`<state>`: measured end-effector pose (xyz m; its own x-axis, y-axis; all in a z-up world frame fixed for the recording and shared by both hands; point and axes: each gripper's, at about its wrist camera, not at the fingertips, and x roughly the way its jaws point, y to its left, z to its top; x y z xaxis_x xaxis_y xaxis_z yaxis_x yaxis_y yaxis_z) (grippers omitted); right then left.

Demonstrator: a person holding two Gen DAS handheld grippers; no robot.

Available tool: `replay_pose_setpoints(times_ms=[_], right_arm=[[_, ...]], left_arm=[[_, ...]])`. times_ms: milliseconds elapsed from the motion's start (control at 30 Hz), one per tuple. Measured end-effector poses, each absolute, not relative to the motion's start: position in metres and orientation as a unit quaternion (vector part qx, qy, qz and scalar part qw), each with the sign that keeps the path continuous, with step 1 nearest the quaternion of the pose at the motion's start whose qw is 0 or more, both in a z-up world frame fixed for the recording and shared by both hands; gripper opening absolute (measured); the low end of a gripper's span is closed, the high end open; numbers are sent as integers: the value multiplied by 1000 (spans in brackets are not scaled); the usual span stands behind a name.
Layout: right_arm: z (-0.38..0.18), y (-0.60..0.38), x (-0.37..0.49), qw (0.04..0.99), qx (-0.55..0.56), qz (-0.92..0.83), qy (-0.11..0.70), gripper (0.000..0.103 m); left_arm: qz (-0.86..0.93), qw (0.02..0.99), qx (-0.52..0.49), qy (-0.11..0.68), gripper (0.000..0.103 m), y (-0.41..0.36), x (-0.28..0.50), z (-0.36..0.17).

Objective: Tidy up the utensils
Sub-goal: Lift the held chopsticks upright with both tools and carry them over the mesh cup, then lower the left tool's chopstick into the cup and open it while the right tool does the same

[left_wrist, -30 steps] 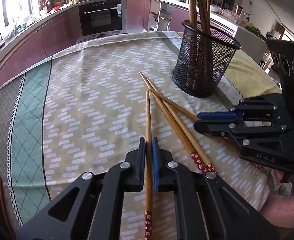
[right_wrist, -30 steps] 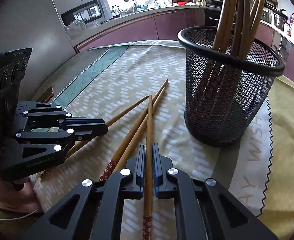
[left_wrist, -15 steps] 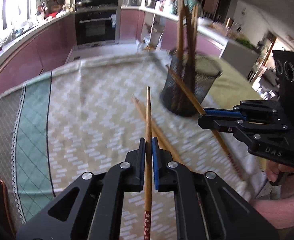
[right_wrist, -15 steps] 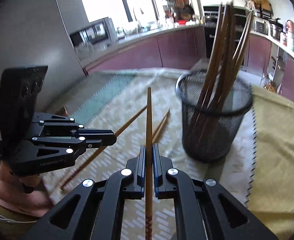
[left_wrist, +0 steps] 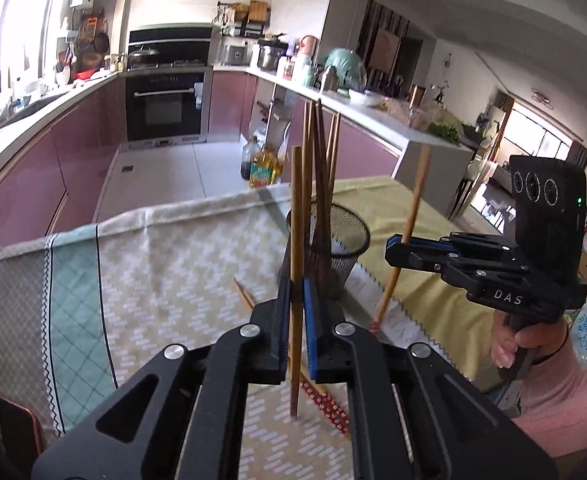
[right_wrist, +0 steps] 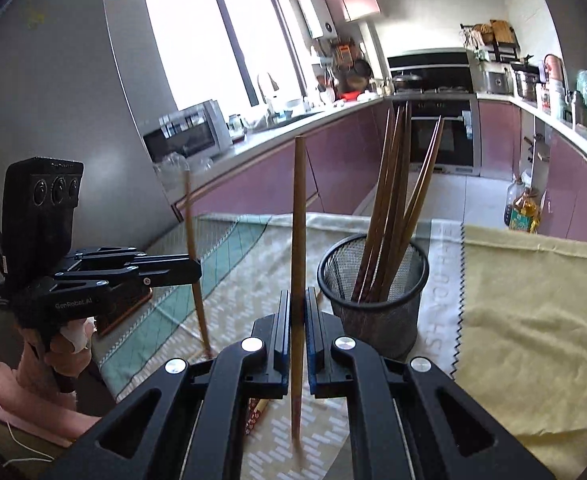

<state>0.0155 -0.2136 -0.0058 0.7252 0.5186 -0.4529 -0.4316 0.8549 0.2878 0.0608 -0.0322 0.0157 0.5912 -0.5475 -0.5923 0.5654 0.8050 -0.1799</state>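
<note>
I have one chopstick [left_wrist: 296,216] pinched in my left claw [left_wrist: 296,320] and another [right_wrist: 298,216] in my right claw [right_wrist: 298,320], both clear of the table, so next I tip them into the mesh cup [right_wrist: 373,280].

Both tongs [left_wrist: 295,304] [right_wrist: 298,312] clamped, raised.

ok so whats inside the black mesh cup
The black wire-mesh cup holds a bundle of brown wooden chopsticks standing upright and fanning out above the rim. Their lower ends and the cup's bottom are blurred behind the mesh.
</note>
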Motion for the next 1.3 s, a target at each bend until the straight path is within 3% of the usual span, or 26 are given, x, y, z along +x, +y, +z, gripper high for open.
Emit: replay_pose_setpoints(times_ms=[900,1300], right_arm=[[80,-248,25,958,47,229,169,6],[67,-245,46,957,45,214,189,6]], left_arm=[[-343,911,5,229,7,-64,80,104],[-334,913,34,233,7,-96,94,103]])
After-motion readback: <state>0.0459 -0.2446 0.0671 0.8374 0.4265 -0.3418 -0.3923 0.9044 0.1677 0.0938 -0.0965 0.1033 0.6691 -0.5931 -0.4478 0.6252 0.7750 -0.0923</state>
